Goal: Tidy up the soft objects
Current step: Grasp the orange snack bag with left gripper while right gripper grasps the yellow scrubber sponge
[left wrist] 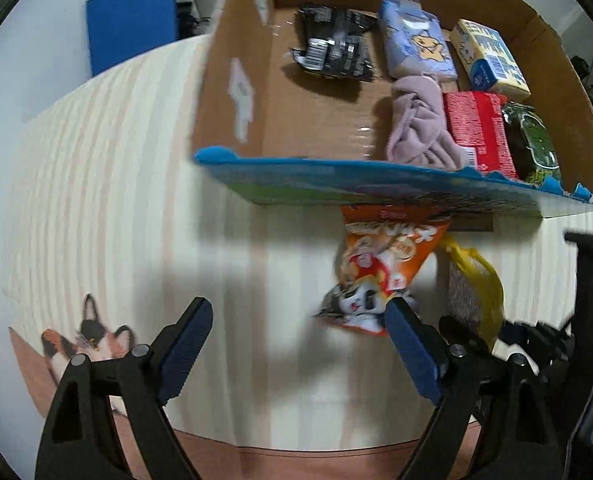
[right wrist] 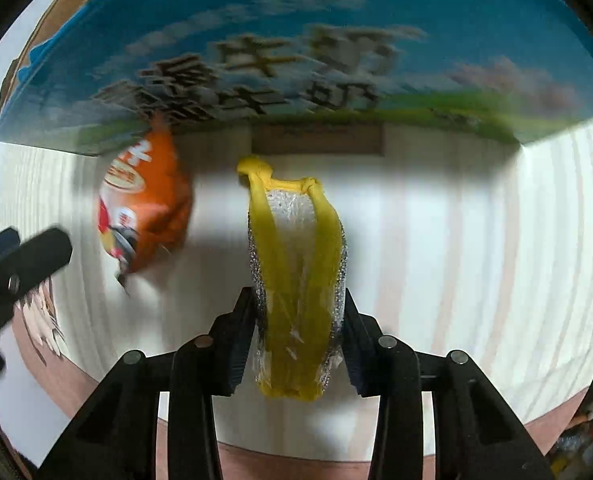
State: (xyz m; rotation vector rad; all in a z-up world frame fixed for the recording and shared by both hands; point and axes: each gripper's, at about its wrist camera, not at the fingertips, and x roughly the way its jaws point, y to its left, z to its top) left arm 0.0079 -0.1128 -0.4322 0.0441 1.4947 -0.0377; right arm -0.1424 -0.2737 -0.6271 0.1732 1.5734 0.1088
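Two jaws pinching yellow scrubber sponge (right wrist: 296, 280) in right gripper (right wrist: 298, 336); left gripper (left wrist: 300, 340) wide, empty. Could snag on box (right wrist: 256, 40) wall.

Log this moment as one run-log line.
right gripper: shut on yellow-strapped silver mesh sponge | left gripper: open, empty | orange snack bag: on table | cardboard box: partly filled
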